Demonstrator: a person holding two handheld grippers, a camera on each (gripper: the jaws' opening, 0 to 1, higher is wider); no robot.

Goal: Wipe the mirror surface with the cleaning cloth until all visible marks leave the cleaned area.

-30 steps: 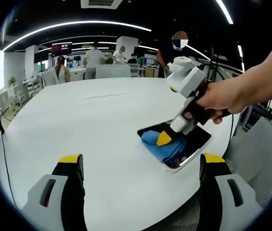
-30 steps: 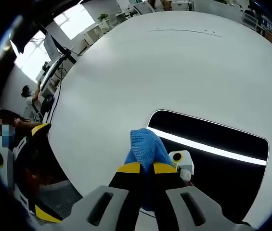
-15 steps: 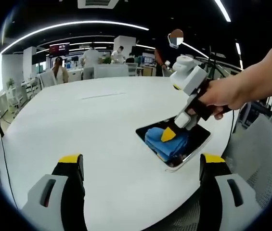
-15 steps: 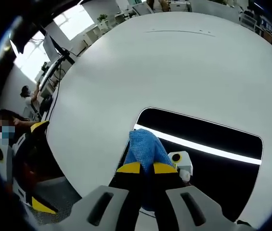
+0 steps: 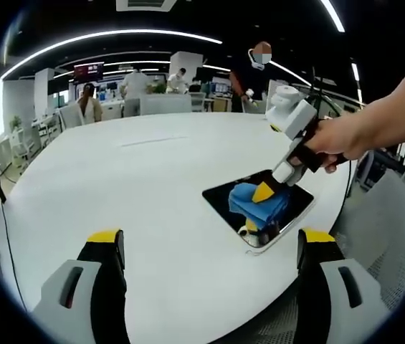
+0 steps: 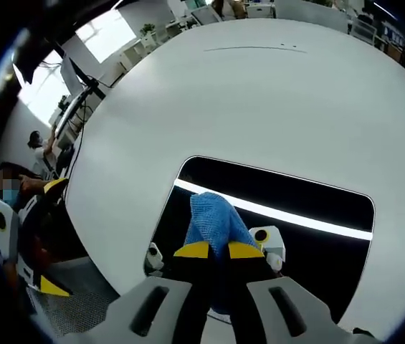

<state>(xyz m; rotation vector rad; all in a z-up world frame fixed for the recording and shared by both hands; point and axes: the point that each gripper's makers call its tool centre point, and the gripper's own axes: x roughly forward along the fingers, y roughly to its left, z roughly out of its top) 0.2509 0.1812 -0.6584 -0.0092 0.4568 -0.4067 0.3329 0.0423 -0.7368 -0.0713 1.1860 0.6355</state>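
Note:
A flat rectangular mirror [image 6: 310, 215] lies near the edge of the round white table [image 6: 259, 93], dark and reflecting a bright ceiling light strip. My right gripper [image 6: 218, 249] is shut on a blue cleaning cloth [image 6: 213, 218], pressing it onto the mirror's near-left part. In the left gripper view the mirror [image 5: 224, 198] sits right of centre with the blue cloth [image 5: 254, 202] on it, held by the right gripper [image 5: 263, 193] in a person's hand [image 5: 345, 136]. My left gripper [image 5: 209, 247] stands open over the table's near edge, apart from the mirror.
Beyond the big white table, the left gripper view shows an office with several people [image 5: 91, 104] and desks at the back. A grey chair [image 5: 396, 244] stands off the table's right edge. At the left of the right gripper view, a person [image 6: 8, 193] sits beside the table.
The right gripper has carried the cloth across the mirror, from near its one edge further inward. The left gripper has stayed still and open.

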